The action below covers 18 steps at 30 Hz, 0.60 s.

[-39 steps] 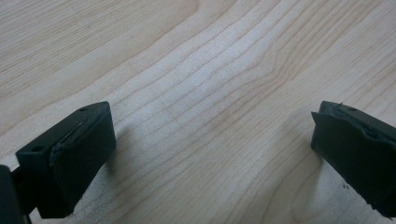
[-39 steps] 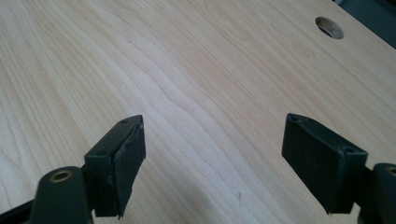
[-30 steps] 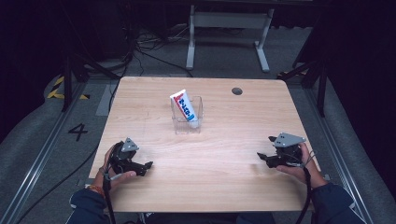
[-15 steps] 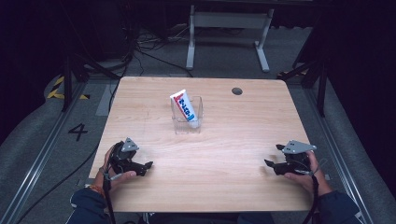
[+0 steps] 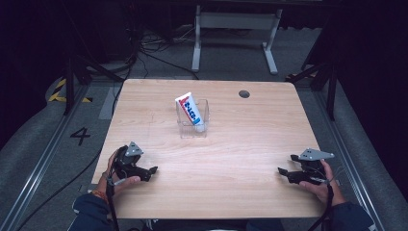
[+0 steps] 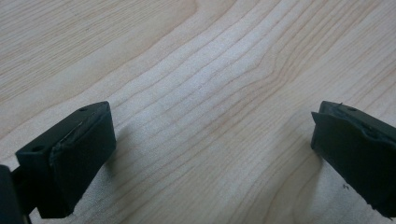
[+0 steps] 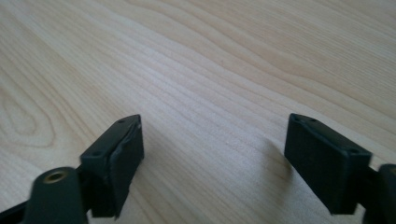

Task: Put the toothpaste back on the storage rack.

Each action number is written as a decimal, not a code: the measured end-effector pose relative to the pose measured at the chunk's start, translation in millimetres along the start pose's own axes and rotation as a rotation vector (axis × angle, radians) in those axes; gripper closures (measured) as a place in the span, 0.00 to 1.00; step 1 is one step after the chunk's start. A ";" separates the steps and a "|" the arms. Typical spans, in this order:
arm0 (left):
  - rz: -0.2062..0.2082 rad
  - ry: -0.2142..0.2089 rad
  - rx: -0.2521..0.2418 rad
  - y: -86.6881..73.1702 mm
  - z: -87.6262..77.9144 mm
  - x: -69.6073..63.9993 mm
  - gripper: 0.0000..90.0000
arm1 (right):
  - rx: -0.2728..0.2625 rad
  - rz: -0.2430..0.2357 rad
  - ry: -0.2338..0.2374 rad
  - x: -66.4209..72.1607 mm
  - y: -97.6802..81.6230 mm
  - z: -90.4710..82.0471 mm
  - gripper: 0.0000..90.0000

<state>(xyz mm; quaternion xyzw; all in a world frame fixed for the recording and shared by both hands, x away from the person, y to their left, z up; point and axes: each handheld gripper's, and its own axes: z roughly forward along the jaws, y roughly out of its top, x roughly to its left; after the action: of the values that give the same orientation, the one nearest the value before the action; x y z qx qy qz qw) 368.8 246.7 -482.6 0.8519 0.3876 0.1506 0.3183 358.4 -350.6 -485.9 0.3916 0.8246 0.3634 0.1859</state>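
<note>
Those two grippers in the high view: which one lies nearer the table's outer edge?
The right gripper, at the table's right edge. The left gripper sits further in from its own side, closer to the toothpaste tube.

Pale wooden table with a small dark round hole near the far edge; clear plastic box at centre, holding a white tube with red and blue print, leaning; left gripper and right gripper low at the near corners, well apart, jaws seemingly parted.
</note>
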 end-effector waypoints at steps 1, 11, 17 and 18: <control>0.001 0.000 0.001 0.0 0.0 0.1 0.00 | 0.002 0.020 0.010 -1.3 -0.5 -0.2 0.21; -0.006 0.002 -0.004 -0.2 0.2 -0.6 0.00 | 0.009 0.030 0.002 -1.8 -0.4 0.6 0.19; -0.007 0.001 -0.003 -0.2 0.2 -0.6 0.00 | 0.011 0.032 0.001 -1.7 0.1 1.1 0.18; -0.006 0.002 -0.004 -0.2 0.2 -0.6 0.00 | 0.010 0.033 0.000 -1.7 0.2 1.4 0.18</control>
<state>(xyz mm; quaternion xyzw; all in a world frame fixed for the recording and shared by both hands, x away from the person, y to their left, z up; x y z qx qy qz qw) 368.4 246.3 -482.9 0.8500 0.3902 0.1510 0.3199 360.4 -351.2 -486.7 0.4060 0.8199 0.3623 0.1778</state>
